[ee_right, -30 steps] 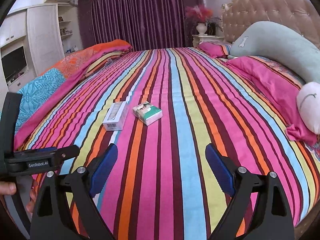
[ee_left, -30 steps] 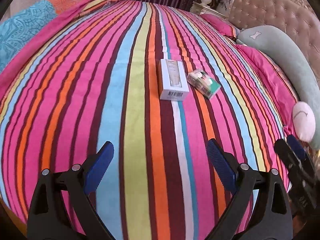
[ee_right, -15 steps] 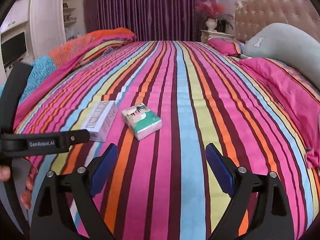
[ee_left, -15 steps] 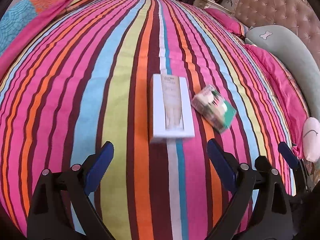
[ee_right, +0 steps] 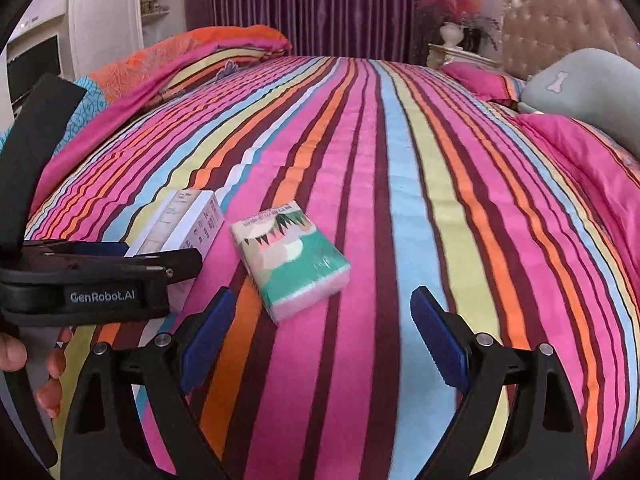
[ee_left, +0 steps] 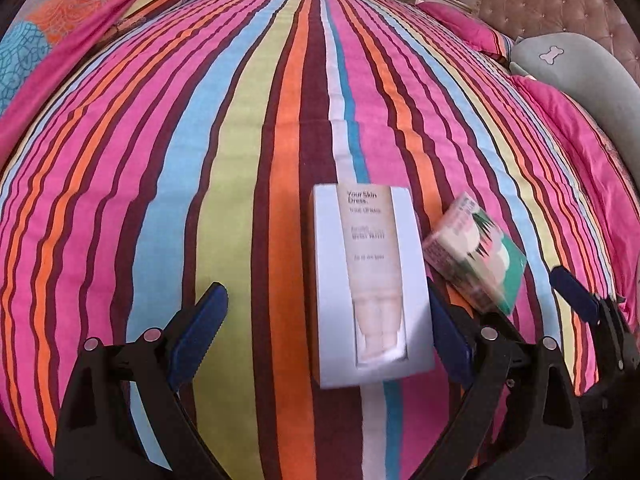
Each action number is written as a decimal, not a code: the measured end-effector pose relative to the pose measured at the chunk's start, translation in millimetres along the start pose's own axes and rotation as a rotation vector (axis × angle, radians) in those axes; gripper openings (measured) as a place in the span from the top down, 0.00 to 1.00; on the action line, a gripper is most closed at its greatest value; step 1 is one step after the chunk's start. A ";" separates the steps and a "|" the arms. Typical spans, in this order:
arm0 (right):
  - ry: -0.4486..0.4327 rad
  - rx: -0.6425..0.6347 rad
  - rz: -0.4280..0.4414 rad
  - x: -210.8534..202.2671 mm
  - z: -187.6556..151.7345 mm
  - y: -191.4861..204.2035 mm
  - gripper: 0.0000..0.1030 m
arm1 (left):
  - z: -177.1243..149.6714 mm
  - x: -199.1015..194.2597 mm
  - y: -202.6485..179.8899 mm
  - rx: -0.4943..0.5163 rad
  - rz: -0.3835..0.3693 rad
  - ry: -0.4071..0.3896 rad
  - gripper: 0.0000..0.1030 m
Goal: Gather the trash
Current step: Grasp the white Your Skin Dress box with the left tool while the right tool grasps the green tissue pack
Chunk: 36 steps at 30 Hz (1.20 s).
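Note:
A white skincare box (ee_left: 370,280) lies flat on the striped bedspread (ee_left: 248,152), its near end reaching in between my left gripper's (ee_left: 326,326) wide-open jaws, close to the right finger; the pads are not pressing it. To its right lies a green-and-pink tissue pack (ee_left: 476,252). In the right wrist view the same tissue pack (ee_right: 290,254) lies just ahead of my open right gripper (ee_right: 322,328), toward its left finger. The white box (ee_right: 182,226) shows behind the left gripper's black body (ee_right: 100,280).
Pink pillows (ee_right: 486,80) and a grey-green bolster with a bone mark (ee_right: 588,84) lie by the tufted headboard (ee_right: 560,28) on the right. A folded orange and blue quilt (ee_right: 192,52) sits at the far left. A hand (ee_right: 52,360) holds the left gripper.
Both grippers have moved forward and down toward the bed. The white box and the tissue pack now lie much closer, with the box's near end between the left jaws. Both stayed open.

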State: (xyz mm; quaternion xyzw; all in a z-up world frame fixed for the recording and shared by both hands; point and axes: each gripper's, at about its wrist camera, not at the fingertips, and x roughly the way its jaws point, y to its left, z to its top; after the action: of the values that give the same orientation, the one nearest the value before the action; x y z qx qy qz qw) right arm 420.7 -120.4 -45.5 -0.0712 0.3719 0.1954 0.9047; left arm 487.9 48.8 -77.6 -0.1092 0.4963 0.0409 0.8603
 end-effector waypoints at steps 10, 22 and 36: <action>0.066 -0.030 0.007 32.3 17.3 8.6 0.18 | 14.5 2.9 17.3 0.009 0.020 -0.012 0.49; 0.094 -0.050 0.015 34.8 18.5 20.4 0.47 | 9.2 -4.8 28.2 -0.004 -0.024 -0.016 0.50; 0.063 0.127 0.036 -44.5 -12.5 3.8 0.47 | -52.5 -70.2 42.4 0.003 0.000 -0.031 0.50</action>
State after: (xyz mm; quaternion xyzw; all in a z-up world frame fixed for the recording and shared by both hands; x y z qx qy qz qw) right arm 382.3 -133.8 -23.1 -0.0131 0.4128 0.1853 0.8917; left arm 400.5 80.8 -48.7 -0.1072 0.4831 0.0420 0.8680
